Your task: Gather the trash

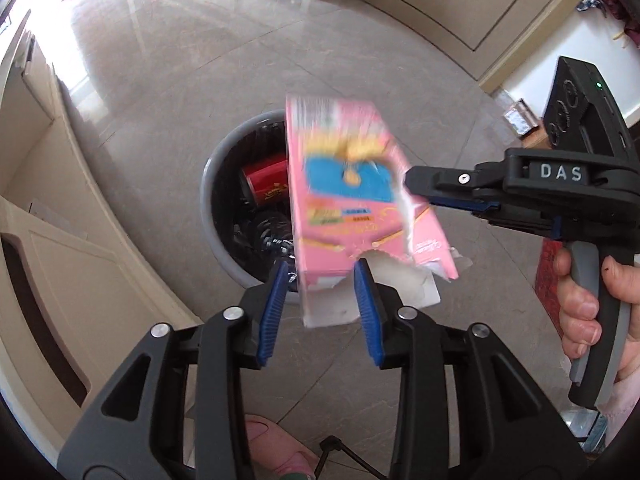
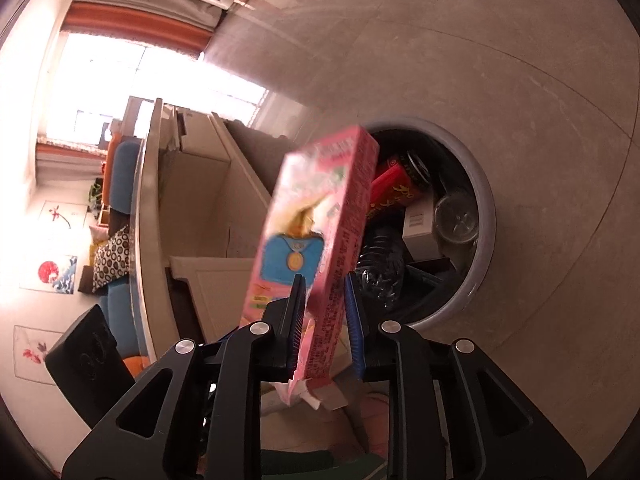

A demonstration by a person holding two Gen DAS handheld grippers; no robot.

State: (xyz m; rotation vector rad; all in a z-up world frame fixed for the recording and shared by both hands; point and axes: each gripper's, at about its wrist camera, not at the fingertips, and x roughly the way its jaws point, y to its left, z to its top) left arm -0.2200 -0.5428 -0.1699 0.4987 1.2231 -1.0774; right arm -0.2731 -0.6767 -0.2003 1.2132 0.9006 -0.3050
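A torn pink carton [image 1: 344, 196] with a blue picture hangs above a grey trash bin [image 1: 212, 216] on the floor. My left gripper [image 1: 322, 280] is open, its blue pads either side of the carton's torn lower end, and the carton looks blurred. My right gripper [image 1: 404, 182] reaches in from the right at the carton's side edge. In the right wrist view the carton [image 2: 320, 232] lies between my right gripper's [image 2: 324, 292] pads, with a gap on the right side. The bin [image 2: 478, 196] holds a red box [image 2: 394, 188], a crushed clear bottle and a plastic cup.
Cream cabinets [image 1: 60, 208] line the left side. The polished tile floor [image 1: 200, 60] spreads around the bin. A pink slipper [image 1: 276, 452] and a small tripod foot are at the bottom. A white box [image 2: 418, 226] lies in the bin.
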